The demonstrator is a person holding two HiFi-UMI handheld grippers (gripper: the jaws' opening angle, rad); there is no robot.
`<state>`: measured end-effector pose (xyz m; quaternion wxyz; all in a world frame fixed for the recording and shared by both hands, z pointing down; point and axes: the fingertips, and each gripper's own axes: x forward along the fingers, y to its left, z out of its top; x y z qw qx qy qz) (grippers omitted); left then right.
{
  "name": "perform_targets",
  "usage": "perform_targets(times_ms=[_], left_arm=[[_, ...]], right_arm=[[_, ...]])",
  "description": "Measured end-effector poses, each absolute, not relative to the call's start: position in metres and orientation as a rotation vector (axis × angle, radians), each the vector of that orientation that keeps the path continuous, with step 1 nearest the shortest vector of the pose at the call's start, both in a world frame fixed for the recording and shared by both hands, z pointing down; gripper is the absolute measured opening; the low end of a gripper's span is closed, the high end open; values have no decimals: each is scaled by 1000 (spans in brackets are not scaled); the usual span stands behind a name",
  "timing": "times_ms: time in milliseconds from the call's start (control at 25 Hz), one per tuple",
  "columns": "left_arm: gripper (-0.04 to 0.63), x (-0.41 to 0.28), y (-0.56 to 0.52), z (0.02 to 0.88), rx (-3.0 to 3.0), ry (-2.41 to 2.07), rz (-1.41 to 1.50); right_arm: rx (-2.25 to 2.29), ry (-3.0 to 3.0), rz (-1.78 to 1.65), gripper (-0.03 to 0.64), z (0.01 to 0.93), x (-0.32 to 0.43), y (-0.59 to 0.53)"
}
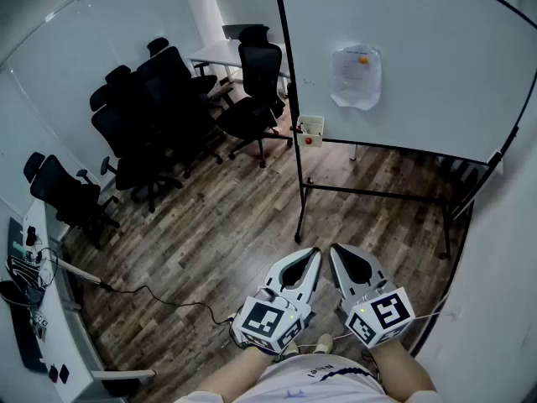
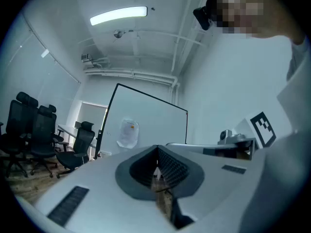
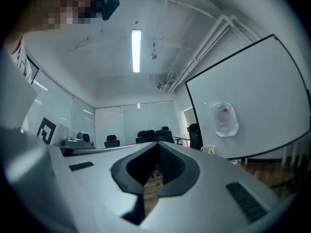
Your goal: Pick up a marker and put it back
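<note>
Marker itself is too small to pick out; it probably sits in the small white box [image 1: 310,129] with a red spot, hung on the black frame of the whiteboard [image 1: 419,57], well apart from both tools. Left gripper [image 1: 313,255] and right gripper [image 1: 336,252] hang side by side over the wood-plank floor [image 1: 226,225], each with its 2 pale, tapered jaws pressed together on nothing, ribbed dark pads meeting at the tips. A crumpled paper sheet [image 1: 357,76] clings to the glossy board. Black office chairs [image 1: 168,116] crowd the left. Only the gripper views show the ceiling's tube light [image 2: 119,14].
</note>
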<state>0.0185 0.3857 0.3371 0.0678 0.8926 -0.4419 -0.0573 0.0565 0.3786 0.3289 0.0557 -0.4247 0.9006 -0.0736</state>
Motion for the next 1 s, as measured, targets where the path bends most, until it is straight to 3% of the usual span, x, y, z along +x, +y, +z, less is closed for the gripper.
perform_targets(times_ms=[1000], left_arm=[[12, 43, 355, 348, 2668, -1375, -126]], right_arm=[[-1271, 2689, -307, 9, 341, 96, 350]])
